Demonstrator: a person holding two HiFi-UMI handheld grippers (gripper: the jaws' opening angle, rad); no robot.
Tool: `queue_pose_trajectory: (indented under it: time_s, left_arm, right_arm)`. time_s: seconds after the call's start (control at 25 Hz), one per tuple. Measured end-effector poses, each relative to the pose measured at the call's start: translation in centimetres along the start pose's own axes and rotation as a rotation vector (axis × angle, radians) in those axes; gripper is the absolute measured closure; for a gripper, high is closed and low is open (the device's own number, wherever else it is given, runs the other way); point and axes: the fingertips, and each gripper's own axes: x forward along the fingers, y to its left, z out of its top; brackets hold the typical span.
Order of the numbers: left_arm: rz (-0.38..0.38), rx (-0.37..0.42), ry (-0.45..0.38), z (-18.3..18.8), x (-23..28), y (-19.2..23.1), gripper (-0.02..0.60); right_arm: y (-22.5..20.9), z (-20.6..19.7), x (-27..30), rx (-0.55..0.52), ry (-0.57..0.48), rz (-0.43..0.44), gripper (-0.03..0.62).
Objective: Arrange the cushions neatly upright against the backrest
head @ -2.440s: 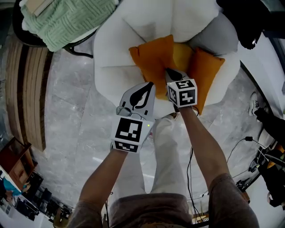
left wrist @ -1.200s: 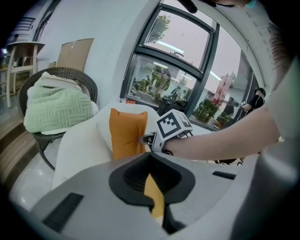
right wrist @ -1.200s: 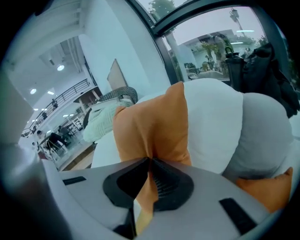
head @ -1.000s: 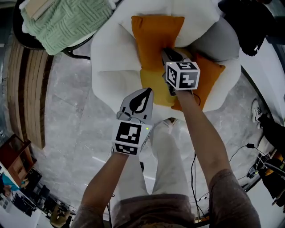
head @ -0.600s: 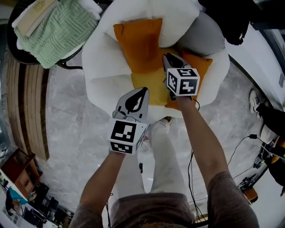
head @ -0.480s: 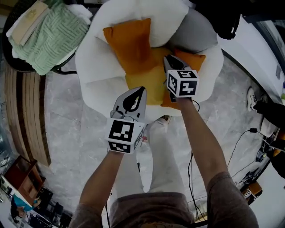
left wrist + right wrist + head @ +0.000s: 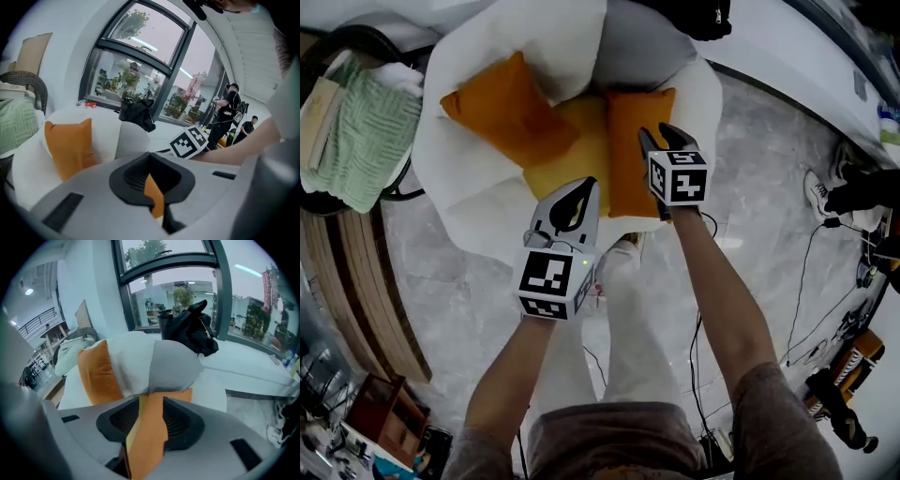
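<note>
A white armchair [image 7: 469,202] holds several cushions. One orange cushion [image 7: 502,112] leans against the left of the backrest, also in the left gripper view [image 7: 70,145]. A yellow cushion [image 7: 572,150] lies in the middle of the seat. A second orange cushion [image 7: 628,150] lies to its right, below a grey cushion [image 7: 633,52]. My right gripper [image 7: 659,136] hovers over that second orange cushion [image 7: 150,427]; its jaws have just been opening, and the cushion shows between them without being pressed. My left gripper [image 7: 588,183] is shut and empty near the seat's front edge.
A green knitted blanket [image 7: 352,131] lies on a dark chair at the left. A black bag [image 7: 694,14] sits behind the armchair. Cables [image 7: 806,281] and shoes [image 7: 820,192] lie on the marble floor at the right. Wooden slats [image 7: 356,309] run along the left.
The right gripper left the orange cushion it had set against the backrest, moved right over the other orange cushion, and its jaws spread apart. The left gripper shifted slightly and stayed shut.
</note>
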Motion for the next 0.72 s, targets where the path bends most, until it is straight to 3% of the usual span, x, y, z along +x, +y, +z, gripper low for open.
queue_pose_trajectory:
  time_s: [0.28,0.72]
  left_arm:
    - [-0.048,0.004,0.043,-2.1,3.1,-3.1,0.577]
    - [0.004,-0.074,0.065,-6.5,7.2,-1.5,0.577]
  right_arm:
    - [-2.9,-3.1,1.1,0.029,0.037,-0.011,0.445]
    - [-4.2,-7.5,7.3,-0.046,0.145,-0.003,0.445]
